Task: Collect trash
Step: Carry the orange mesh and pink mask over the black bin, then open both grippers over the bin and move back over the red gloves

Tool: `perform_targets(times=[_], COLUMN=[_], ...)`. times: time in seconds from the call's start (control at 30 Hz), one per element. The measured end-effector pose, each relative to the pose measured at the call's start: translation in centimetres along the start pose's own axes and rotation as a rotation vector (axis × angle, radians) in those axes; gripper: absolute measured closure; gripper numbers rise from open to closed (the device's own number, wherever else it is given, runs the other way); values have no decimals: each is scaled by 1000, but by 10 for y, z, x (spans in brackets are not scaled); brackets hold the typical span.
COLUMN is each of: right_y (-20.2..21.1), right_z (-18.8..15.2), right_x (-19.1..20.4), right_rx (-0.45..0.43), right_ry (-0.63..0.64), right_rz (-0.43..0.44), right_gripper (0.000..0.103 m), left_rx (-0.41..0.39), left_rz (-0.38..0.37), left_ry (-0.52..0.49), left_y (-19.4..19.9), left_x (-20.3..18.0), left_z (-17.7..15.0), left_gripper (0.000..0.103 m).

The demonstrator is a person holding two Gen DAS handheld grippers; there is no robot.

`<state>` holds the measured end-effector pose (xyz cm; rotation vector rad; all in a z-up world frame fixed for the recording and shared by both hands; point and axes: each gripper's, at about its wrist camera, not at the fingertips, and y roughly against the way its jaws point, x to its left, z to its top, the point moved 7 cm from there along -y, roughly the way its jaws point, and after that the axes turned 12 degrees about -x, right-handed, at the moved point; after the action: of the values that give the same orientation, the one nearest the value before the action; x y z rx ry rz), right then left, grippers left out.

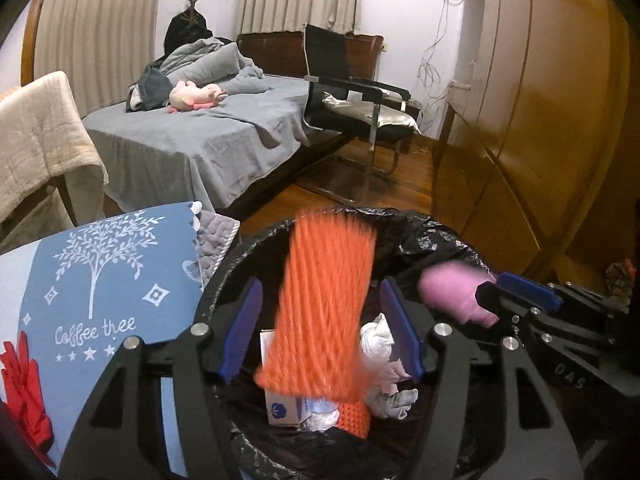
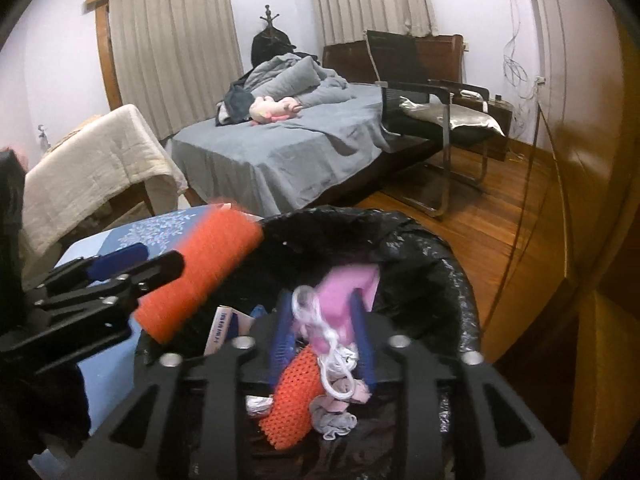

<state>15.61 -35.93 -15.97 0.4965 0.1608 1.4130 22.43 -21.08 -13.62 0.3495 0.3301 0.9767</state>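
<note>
A bin lined with a black bag [image 1: 424, 236] sits below both grippers and also shows in the right wrist view [image 2: 416, 248]. My left gripper [image 1: 320, 332] is open over the bin; an orange foam net [image 1: 324, 304], blurred, hangs between its blue pads without touching them. In the right wrist view the net [image 2: 200, 272] is beside the left gripper's fingers. My right gripper [image 2: 322, 332] is shut on a pink piece of trash [image 2: 344, 296] with a white plastic bit over the bin; it shows in the left wrist view too [image 1: 452, 292]. Inside the bin lie another orange net [image 2: 292, 396], a small carton [image 1: 280, 408] and crumpled tissues [image 1: 376, 340].
A table with a blue "Coffee tree" cloth [image 1: 104, 280] stands left of the bin, with a red item [image 1: 24, 392] on it. Behind are a grey bed [image 1: 192, 136], a black chair [image 1: 352, 96], a draped chair [image 1: 36, 144] and a wooden wardrobe [image 1: 552, 120] on the right.
</note>
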Motion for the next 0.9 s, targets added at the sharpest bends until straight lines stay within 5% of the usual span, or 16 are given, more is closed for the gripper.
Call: perform_targets(times=[0.3, 0.9], right_y=[14, 18], right_z=[6, 11], right_x=[0, 116], right_rx=[-47, -60], right_ry=[-2, 36], right_rz=[-38, 121], right_gripper=[9, 6], left_rx=[-52, -145], left_rz=[94, 374], left_ry=[9, 73], left_y=[29, 141], left_x=[39, 167], left_z=[7, 4], left_gripper=[21, 12])
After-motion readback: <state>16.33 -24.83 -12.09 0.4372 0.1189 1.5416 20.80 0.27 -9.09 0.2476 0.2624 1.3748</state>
